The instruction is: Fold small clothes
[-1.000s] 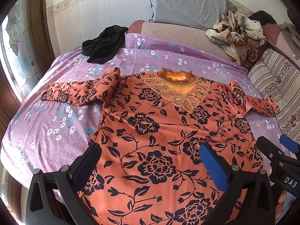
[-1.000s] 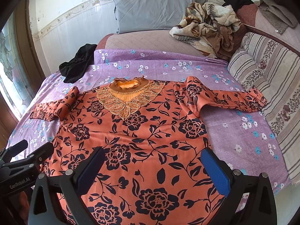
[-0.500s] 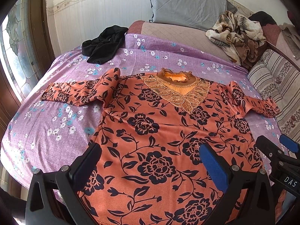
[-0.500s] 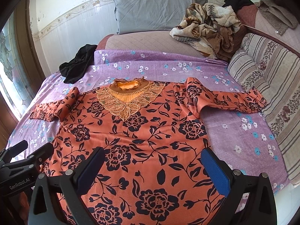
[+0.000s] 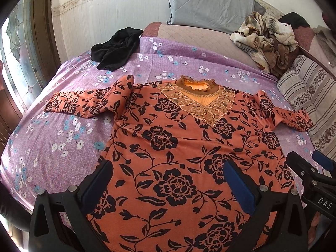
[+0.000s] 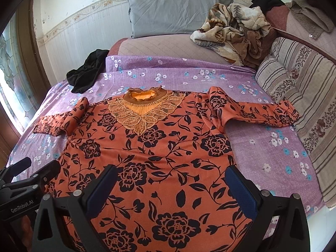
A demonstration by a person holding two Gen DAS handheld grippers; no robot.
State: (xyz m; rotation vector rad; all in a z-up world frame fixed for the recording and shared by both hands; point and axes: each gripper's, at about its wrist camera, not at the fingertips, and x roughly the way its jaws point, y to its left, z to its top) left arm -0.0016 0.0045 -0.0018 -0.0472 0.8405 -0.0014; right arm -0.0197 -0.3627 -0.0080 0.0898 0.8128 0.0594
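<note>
An orange floral top (image 5: 178, 151) lies spread flat, front up, on a purple flowered bedsheet (image 5: 63, 138), with both grippers held over its hem.

The left gripper (image 5: 168, 184) hovers above the lower left part of the top, its blue-padded jaws spread wide and holding nothing; the right gripper (image 6: 170, 189) hovers above the lower right part, jaws likewise released and empty. Both sleeves are stretched out to the sides, the lace collar (image 6: 145, 111) pointing toward the head of the bed. A black garment (image 5: 115, 52) lies crumpled on the sheet's far left corner, well apart from the top. A grey pillow (image 6: 172, 10) leans against the wall, a patterned blanket (image 6: 233, 33) is heaped beside it, and a striped cushion (image 6: 304, 96) runs along the right edge, near the right sleeve's cuff.
</note>
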